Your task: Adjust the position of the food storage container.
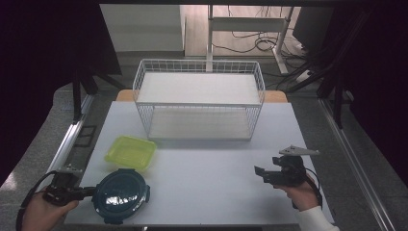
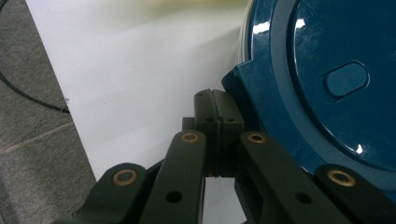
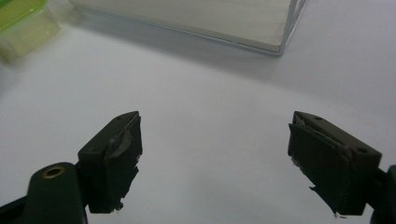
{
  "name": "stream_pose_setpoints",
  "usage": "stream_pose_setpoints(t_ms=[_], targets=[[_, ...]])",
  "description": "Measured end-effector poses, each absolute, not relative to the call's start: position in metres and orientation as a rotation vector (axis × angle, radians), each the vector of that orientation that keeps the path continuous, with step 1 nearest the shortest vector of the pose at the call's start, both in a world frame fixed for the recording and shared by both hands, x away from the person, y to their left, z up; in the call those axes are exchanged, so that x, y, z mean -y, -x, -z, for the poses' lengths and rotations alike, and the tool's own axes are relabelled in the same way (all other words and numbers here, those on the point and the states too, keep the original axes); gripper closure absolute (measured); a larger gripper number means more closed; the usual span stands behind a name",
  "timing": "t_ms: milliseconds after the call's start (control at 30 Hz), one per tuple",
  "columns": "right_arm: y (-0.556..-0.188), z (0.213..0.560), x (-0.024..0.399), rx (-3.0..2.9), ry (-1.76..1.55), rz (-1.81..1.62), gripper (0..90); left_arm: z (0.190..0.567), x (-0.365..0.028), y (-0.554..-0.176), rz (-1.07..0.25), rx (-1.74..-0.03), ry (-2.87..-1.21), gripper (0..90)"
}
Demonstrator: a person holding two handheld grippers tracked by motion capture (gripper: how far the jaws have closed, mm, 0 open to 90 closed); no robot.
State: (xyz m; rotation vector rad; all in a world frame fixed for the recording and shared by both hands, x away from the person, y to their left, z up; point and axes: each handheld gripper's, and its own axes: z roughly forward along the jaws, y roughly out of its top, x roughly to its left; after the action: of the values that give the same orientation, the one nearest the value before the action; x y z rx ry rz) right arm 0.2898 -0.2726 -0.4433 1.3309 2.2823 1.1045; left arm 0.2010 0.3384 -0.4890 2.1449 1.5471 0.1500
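A dim room with dark curtains surrounds a pale grey tabletop (image 1: 216, 159), and cables trail over the floor at the upper right of the high view.

At the lower left of that view sits a round, dark blue, glossy plastic lid (image 1: 120, 196) with clip tabs on its rim, lying flat near the table's front edge. In the left gripper view the blue lid (image 2: 327, 84) takes up the right side, showing a raised ring and a small oval bump near its middle.

The left gripper (image 1: 89, 192) lies immediately left of the lid, pointing right toward it. Its jaws are pressed together, and in the left gripper view (image 2: 217, 121) the tips sit against the lid's corner tab; whether they pinch the tab or merely touch it, I cannot tell. This hand is far nearer than the other.

Just above the lid, touching or nearly so, rests a translucent lime-green square plastic container (image 1: 131, 152). Farther up, mid-frame, stands a white wire two-tier shelf basket (image 1: 199, 98).

The right gripper (image 1: 262, 174) hovers at the lower right, well apart from the lid, its jaws standing wide with nothing between them (image 3: 215, 163).
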Motion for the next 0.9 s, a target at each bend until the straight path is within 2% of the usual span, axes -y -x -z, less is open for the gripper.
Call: stream_pose_setpoints(t_ms=[900], targets=[[-0.29, 0.444, 0.271, -2.287, -1.331, -1.102, 17.6, 0.498, -0.295, -0.203, -0.036, -1.424, -2.179, 90.0]])
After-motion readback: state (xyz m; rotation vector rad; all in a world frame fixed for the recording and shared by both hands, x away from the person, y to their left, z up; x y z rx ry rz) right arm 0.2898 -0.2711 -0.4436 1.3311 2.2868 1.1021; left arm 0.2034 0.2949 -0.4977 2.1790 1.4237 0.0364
